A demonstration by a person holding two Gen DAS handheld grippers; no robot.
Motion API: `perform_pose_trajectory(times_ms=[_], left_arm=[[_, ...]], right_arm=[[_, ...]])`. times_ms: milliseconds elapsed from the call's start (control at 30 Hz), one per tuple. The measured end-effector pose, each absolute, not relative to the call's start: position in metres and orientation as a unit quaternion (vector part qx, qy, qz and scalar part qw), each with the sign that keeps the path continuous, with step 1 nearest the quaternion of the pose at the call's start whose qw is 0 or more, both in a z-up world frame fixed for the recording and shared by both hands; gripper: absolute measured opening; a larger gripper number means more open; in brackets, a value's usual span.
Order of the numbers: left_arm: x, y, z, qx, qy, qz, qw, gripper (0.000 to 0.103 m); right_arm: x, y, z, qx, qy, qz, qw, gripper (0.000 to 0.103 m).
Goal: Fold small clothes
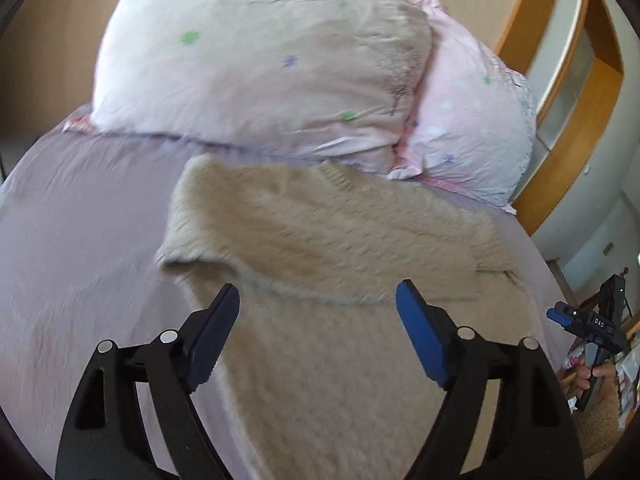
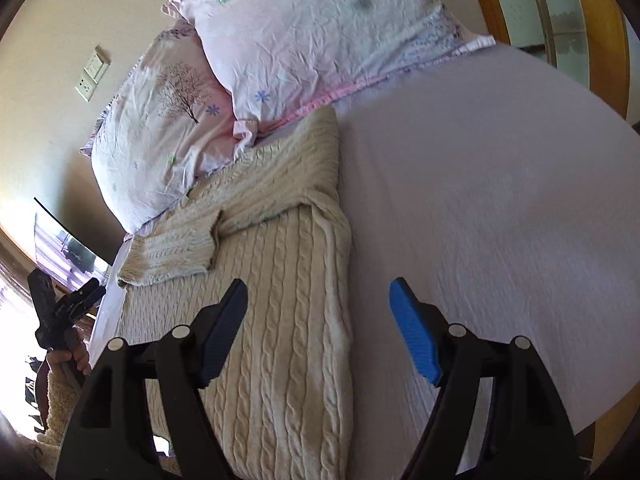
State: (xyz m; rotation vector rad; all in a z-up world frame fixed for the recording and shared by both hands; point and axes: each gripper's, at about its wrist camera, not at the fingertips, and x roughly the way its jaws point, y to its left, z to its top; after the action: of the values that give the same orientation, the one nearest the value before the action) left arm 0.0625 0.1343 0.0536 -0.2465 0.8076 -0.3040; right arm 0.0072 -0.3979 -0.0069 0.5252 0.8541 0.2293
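- Cable-knit sweater (image 2: 276, 280), cream, is spread on the lavender bedsheet (image 2: 480, 200), with a sleeve (image 2: 172, 248) folded across it at 10 o'clock in the right wrist view.
- Two floral pillows (image 1: 248, 64) are seen at 12 o'clock, touching the sweater's far edge.
- Left gripper (image 1: 318, 300) is held released above the sweater, nothing grasped.
- Right gripper (image 2: 319, 294) is held released over the sweater's edge, nothing grasped.

A home bedroom: a bed (image 2: 500, 168) with floral pillows (image 2: 312, 32) and wooden wardrobe (image 1: 568, 92).
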Motion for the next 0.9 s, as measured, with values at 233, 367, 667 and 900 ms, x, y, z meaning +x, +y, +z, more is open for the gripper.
perform_pose_trajectory(times_ms=[233, 367, 667, 900], left_arm=[[0.000, 0.181, 0.005, -0.208, 0.429, -0.163, 0.864, 0.080], [-0.034, 0.173, -0.012, -0.265, 0.415, -0.253, 0.833, 0.054], [-0.095, 0.165, -0.033, -0.304, 0.380, -0.296, 0.822, 0.048], [-0.094, 0.154, -0.057, -0.298, 0.422, -0.281, 0.809, 0.045]], right_arm=[[-0.016, -0.388, -0.032, 0.294, 0.446, 0.188, 0.824, 0.046], [-0.048, -0.385, -0.046, 0.331, 0.448, 0.246, 0.794, 0.027], [-0.100, -0.369, -0.066, 0.316, 0.475, 0.280, 0.772, 0.015], [-0.096, -0.360, -0.061, 0.293, 0.466, 0.305, 0.777, 0.008]])
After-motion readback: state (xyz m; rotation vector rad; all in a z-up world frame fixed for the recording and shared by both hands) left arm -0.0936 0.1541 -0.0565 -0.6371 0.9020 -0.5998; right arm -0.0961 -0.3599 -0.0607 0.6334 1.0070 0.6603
